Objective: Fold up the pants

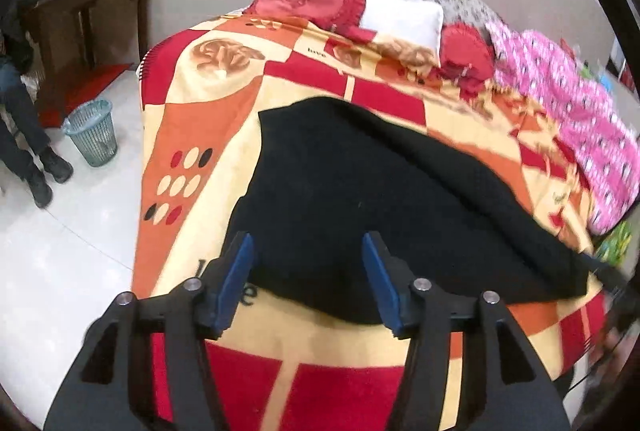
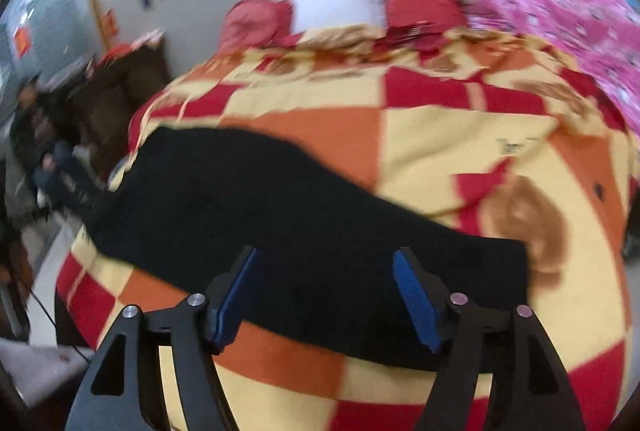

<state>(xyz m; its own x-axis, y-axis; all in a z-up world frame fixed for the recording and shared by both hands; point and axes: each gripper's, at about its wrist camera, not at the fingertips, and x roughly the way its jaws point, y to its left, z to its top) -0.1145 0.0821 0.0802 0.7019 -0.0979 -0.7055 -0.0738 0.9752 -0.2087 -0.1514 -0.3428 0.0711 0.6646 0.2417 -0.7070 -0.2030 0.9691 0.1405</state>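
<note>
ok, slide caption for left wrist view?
Open left tool poised over black pants spread on patterned blanket.

Two wrist fisheyes look down and forward over one bed from its foot end.

The left wrist view rides behind the left tongs (image 1: pixel 308 279), close above the black pants (image 1: pixel 372 199), facing the pillows (image 1: pixel 400 13), with floor and a waste basket (image 1: pixel 94 133) at its left edge. The right wrist view sits behind the right tongs (image 2: pixel 326 291), equally near, blurred. Both share the pants (image 2: pixel 280 215), patterned blanket (image 2: pixel 460 143), pillows (image 2: pixel 340 5) and pink quilt (image 2: pixel 560 11).
</note>
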